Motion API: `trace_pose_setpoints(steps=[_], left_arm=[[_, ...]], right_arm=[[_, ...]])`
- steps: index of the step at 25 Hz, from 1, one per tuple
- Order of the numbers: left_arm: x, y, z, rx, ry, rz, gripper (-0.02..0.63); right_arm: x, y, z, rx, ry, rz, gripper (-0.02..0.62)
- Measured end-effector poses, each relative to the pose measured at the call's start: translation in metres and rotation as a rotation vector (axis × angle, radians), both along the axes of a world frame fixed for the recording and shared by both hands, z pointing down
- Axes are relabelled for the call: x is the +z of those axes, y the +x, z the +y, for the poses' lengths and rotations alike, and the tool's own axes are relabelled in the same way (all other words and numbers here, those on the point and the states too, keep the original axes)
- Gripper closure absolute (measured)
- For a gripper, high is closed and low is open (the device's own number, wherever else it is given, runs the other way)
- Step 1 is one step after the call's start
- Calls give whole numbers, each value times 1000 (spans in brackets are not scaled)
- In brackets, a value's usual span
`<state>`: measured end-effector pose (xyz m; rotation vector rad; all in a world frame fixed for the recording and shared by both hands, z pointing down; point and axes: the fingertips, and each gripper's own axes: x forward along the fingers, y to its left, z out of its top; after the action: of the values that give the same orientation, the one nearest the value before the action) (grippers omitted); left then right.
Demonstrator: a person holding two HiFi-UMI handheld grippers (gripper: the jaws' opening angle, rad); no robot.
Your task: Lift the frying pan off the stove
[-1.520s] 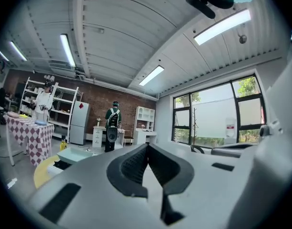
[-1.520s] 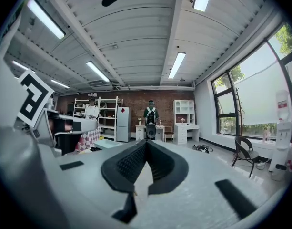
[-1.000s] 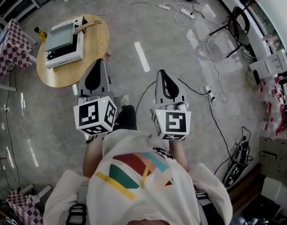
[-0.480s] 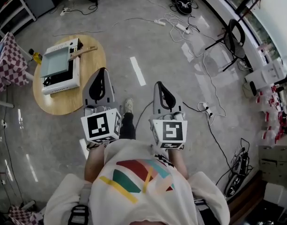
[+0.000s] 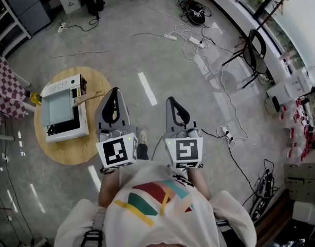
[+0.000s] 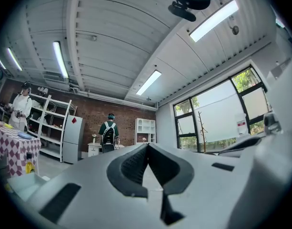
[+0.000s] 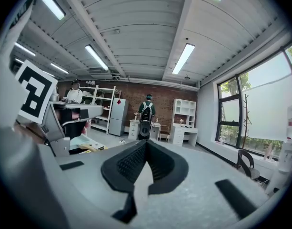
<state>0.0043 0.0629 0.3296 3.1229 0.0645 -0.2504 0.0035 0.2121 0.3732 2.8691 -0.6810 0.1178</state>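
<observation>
No legible txt/nos. anywhere: cubes (image 5: 116,153) on left gripper (image 5: 113,93) & right gripper (image 5: 173,101) carry only b/w square code patterns, fridge (image 7: 118,118) has red diamond sticker w/o readable lettering.

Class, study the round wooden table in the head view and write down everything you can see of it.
The round light-wood table stands on the grey floor at the left of the head view, ahead and to the left of the person. Its top is a plain pale brown disc, and its legs are hidden beneath. A white boxy stove sits on its left half, bearing a pale grey-green square pan whose wooden handle points right.
</observation>
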Motion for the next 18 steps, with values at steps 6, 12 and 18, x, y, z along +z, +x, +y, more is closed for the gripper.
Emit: trace_pose_setpoints(steps=[6, 12, 18], left_arm=[[-7, 80, -27, -53, -13, 14, 601], [-9, 148, -58, -83, -10, 21, 601], [4, 183, -64, -103, -24, -31, 601]], right_arm=[[-4, 89, -25, -11, 0, 2, 601], [-9, 160, -58, -40, 30, 21, 601], [2, 199, -65, -70, 45, -19, 601]])
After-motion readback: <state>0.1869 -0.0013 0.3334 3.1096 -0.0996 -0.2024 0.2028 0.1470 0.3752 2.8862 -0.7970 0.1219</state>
